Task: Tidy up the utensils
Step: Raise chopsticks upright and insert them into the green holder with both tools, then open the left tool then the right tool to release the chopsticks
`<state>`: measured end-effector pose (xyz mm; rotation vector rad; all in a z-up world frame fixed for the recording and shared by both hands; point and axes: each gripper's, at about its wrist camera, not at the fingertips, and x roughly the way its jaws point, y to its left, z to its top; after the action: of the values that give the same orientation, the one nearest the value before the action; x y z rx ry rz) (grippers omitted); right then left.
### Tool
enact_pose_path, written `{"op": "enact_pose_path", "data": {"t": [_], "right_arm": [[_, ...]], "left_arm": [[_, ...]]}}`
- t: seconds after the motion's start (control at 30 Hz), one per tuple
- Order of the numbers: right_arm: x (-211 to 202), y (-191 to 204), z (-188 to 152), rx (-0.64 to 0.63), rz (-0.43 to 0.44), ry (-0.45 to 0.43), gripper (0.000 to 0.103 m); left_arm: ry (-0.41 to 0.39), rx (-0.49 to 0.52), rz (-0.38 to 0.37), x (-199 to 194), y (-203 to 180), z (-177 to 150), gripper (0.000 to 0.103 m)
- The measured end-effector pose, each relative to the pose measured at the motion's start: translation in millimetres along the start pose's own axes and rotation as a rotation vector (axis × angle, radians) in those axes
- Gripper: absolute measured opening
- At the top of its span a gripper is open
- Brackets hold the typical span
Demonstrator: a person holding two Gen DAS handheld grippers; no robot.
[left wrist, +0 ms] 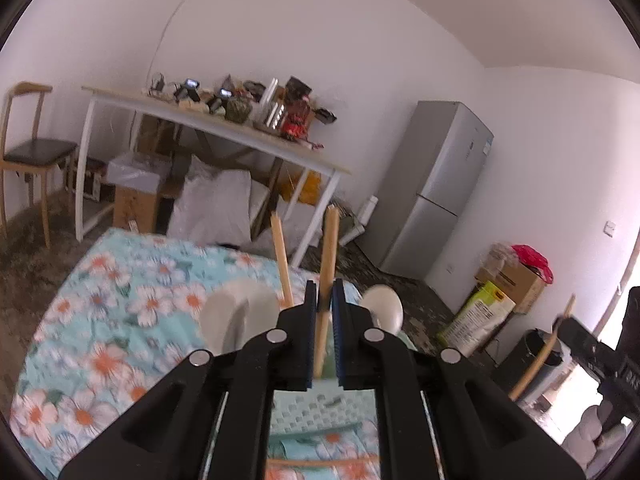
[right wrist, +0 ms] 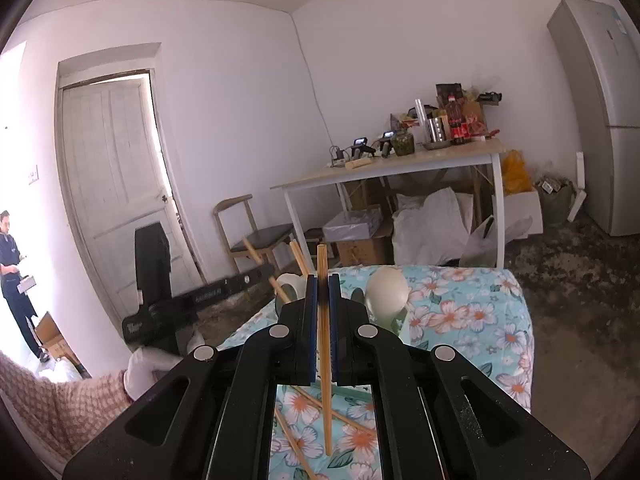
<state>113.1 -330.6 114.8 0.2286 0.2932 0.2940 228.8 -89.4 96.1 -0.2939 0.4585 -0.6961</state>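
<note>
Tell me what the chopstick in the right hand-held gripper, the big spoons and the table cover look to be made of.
Chopstick: pale tan with fine lengthwise grain, matte; probably bamboo or wood.
Spoons: smooth off-white bowls with a soft sheen; ceramic or melamine, the look leaves it open.
Table cover: turquoise with a printed flower pattern, draping over the edge; likely cloth or soft vinyl.

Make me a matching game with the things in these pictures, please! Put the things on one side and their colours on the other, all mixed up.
Things:
1. fridge
2. tablecloth
3. chopstick in the right gripper
4. chair seat

Colours:
A. tan wood
B. dark, nearly black
C. silver grey
D. light blue with flowers

Pairs: 1-C, 2-D, 3-A, 4-B
</note>
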Motion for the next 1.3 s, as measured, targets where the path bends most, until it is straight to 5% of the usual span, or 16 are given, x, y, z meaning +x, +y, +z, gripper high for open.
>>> {"op": "enact_pose_path", "data": {"t": [0.2,0.33,0.5,0.87,1.3], "right_arm": [[-3,8,9,-0.016,0.001,-0.019,0.003],[-3,13,21,-0.036,0.010,-0.039,0.003],[2,22,51,-0.066,0.033,-0.089,0.003],[37,34,101,-0.129,0.031,-0.145,0.003],[97,22,96,-0.179,-0.089,-0.050,0.003]], "left_arm": [[-0.035,-0.041,0.009,-26,6,-8,0.066],[-0.057,-0.066,0.031,-47,15,-12,0.075],[-0.056,-0.085,0.079,-72,31,-31,0.077],[0.094,-0.142,0.167,-89,73,-101,0.078],[0.149,-0.137,0.155,-79,81,-125,0.078]]}}
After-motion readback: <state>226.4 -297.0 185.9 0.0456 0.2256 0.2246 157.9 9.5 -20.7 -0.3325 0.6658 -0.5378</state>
